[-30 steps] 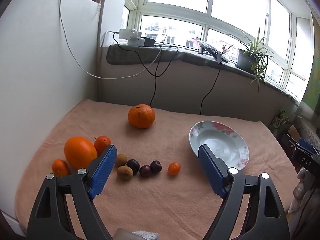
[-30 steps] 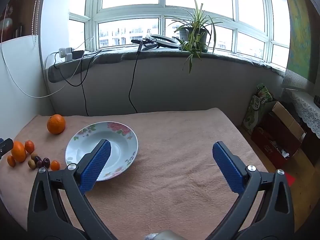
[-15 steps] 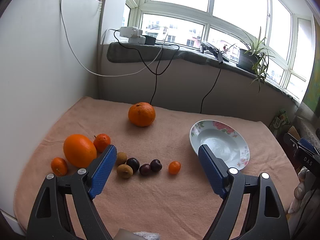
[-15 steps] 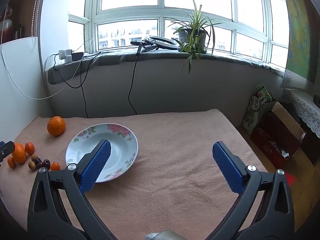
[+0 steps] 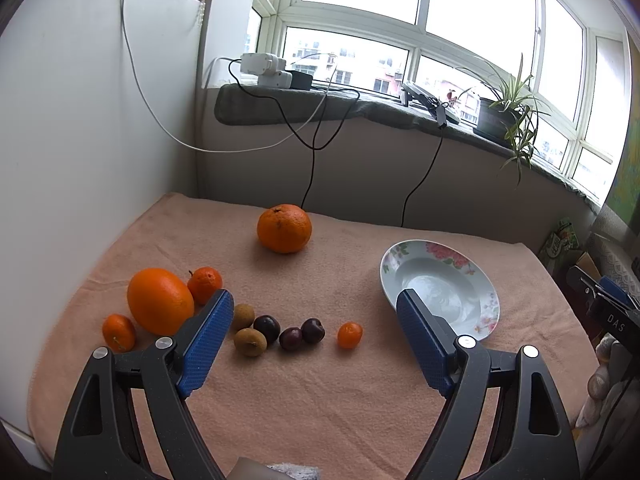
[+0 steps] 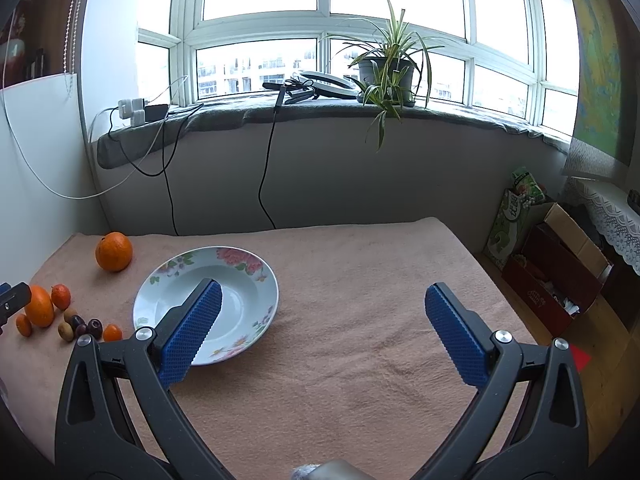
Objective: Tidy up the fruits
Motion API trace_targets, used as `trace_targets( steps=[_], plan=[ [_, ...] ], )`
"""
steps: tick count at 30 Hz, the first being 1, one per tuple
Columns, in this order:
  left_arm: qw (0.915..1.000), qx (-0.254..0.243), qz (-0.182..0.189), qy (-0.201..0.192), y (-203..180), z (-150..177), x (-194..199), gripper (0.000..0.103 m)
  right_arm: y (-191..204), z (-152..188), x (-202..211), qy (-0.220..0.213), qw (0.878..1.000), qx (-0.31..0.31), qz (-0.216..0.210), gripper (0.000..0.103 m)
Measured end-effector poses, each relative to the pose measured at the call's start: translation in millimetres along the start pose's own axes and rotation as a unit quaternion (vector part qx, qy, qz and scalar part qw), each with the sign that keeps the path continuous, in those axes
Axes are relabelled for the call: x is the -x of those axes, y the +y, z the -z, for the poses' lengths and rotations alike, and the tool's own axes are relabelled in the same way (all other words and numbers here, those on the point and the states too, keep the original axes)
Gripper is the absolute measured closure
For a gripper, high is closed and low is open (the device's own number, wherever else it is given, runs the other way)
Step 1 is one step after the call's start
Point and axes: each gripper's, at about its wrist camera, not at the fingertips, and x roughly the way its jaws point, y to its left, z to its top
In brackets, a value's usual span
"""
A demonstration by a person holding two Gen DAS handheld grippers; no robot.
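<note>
left claw: the left gripper (image 5: pixel 314 330) is spread wide with nothing in it, hanging above the near edge of the peach towel (image 5: pixel 320 400)

right claw: the right gripper (image 6: pixel 320 330) is wide open and empty too, over bare towel, with the plate (image 6: pixel 256 332) peeking past its left finger

small fruit: right in front of the left claw, a loose row of two brownish ones (image 5: pixel 250 342), three dark cherries (image 5: pixel 291 338) and a tiny orange one (image 5: pixel 350 335)

bigger fruit: big orange (image 5: pixel 160 301) with two little mandarins (image 5: pixel 205 285) hugging it, off to the left behind the left finger; a lone tangerine (image 5: pixel 284 228) sits well back

the relation that matters: the fruit is dead ahead of the left claw, well off to the left of the right one, so I'd guess left grabs. The plate is empty, to the right of the row

hard to tell: what those brown ones are (longan? kiwi?). Also the left finger covers part of one mandarin
</note>
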Motion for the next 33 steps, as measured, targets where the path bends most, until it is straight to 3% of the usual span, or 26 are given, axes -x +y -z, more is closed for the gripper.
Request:
trace_targets(
  steps=[23,33],
  plan=[
    [1.0,0.001,-0.001,0.001,1,0,0,0.019,3,-1,0,0.003,1.0,0.001,-0.003,0.0],
    [0.9998,0.014,-0.012,0.006,15,5,-4,0.019,14,2,-8,0.015,0.999,0.009,-0.03,0.0]
  ],
)
